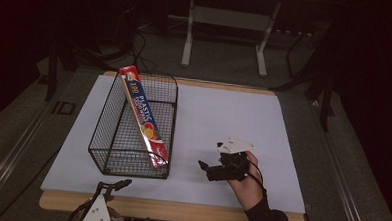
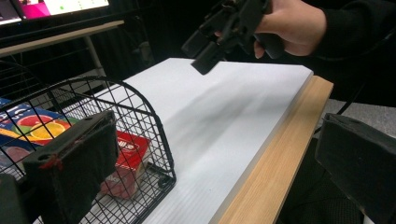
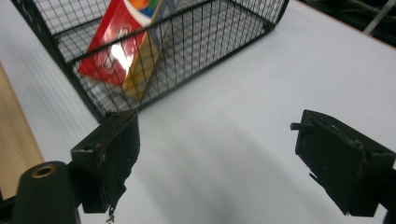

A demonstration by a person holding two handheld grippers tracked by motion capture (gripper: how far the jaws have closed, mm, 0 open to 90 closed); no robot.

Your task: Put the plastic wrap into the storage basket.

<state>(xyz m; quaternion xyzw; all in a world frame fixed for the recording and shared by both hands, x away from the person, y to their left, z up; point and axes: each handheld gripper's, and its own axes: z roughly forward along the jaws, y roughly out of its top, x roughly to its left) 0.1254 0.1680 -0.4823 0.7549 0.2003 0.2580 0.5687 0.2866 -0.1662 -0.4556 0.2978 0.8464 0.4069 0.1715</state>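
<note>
My right claw point(image 1: 212, 166) hangs just above the white desk point(image 1: 223, 116), jaws spread wide, grasping nothing. To its left stands a black wire basket point(image 1: 113, 159), and inside it a long box of plastic wrap point(image 1: 142, 115) leans at a slant, its near end on the basket floor closest to my claw, its far end poking above the far rim. My left claw point(image 1: 111, 186) waits at the desk's near edge, just in front of the basket, jaws likewise spread and empty. I judge the box is placed, and little is left but drawing back.
</note>
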